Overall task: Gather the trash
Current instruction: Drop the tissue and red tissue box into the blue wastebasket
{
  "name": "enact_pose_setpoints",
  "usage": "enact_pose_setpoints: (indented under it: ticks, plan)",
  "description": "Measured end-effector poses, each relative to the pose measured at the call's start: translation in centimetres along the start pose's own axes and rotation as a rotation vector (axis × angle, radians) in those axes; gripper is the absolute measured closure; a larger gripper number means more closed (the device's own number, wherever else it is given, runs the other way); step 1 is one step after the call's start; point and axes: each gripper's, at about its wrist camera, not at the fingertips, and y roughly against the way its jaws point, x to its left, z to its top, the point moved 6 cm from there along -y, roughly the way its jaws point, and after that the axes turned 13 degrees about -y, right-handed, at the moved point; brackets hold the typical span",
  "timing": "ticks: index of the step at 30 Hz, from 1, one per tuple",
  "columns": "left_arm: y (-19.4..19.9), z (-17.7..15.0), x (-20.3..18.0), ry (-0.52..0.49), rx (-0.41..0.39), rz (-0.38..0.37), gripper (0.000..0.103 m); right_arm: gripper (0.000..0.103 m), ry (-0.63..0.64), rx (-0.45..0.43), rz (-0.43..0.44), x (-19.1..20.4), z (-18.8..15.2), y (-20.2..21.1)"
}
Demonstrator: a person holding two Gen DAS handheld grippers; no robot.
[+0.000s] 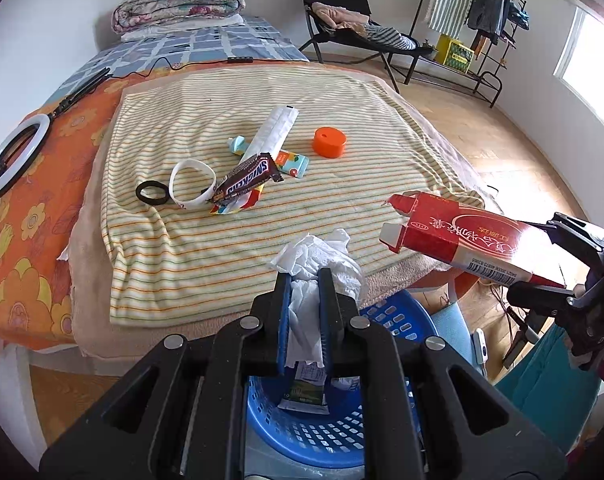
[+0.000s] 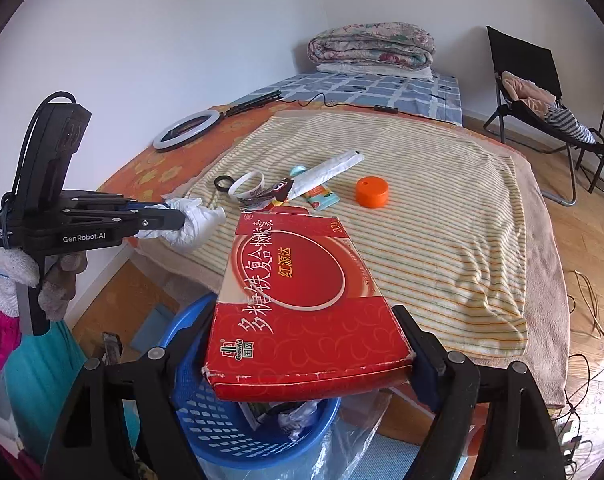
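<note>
My left gripper [image 1: 305, 280] is shut on a crumpled white tissue [image 1: 322, 256] and holds it above the blue basket [image 1: 314, 436]. It also shows in the right wrist view [image 2: 178, 218] with the tissue [image 2: 200, 220]. My right gripper [image 2: 306, 344] is shut on a red cardboard box [image 2: 302, 300], held over the blue basket [image 2: 206, 424]; the box also shows in the left wrist view [image 1: 462, 236]. On the striped blanket [image 1: 222, 240] lie a Snickers wrapper [image 1: 248, 178], a white tube [image 1: 270, 132] and small colourful packets [image 1: 292, 164].
An orange cap [image 1: 329, 142], a white wristband [image 1: 192, 184] and a black hair tie [image 1: 153, 193] lie on the blanket. A ring light [image 1: 12, 156] lies on the orange sheet. A folded quilt [image 1: 182, 4], a black chair [image 1: 342, 20] and a clothes rack [image 1: 482, 20] stand beyond.
</note>
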Motion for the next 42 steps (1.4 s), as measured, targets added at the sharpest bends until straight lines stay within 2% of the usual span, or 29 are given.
enact_pose_setpoints:
  ticks: [7, 16, 27, 34, 36, 38, 40, 42]
  plan:
    - [0.0, -3.1, -1.2, 0.023, 0.024, -0.012, 0.092, 0.019, -0.023, 0.068, 0.030, 1.2, -3.9, 0.6]
    - [-1.5, -7.0, -2.1, 0.060, 0.086, -0.028, 0.092, 0.018, -0.056, 0.161, 0.037, 2.0, -8.6, -0.6]
    - [-3.7, -9.2, -2.5, 0.066, 0.155, -0.027, 0.092, 0.018, -0.055, 0.236, 0.010, 2.3, -11.2, -2.6]
    - [-4.7, -9.8, -2.5, 0.062, 0.184, -0.025, 0.092, 0.019, -0.054, 0.252, -0.011, 2.3, -11.5, -3.8]
    - [-5.0, -10.0, -2.6, 0.058, 0.197, -0.023, 0.082, 0.021, -0.057, 0.261, -0.009, 2.3, -11.6, -4.1]
    - [-5.2, -10.0, -2.8, 0.054, 0.204, -0.024, 0.056, 0.022, -0.057, 0.260, -0.023, 2.3, -11.5, -4.3]
    - [-5.2, -10.2, -2.9, 0.046, 0.202, -0.012, 0.049, 0.022, -0.054, 0.257, -0.032, 2.3, -11.5, -4.4]
    - [-5.3, -10.2, -3.0, 0.040, 0.205, -0.009, 0.049, 0.021, -0.057, 0.255, -0.037, 2.2, -11.4, -4.5]
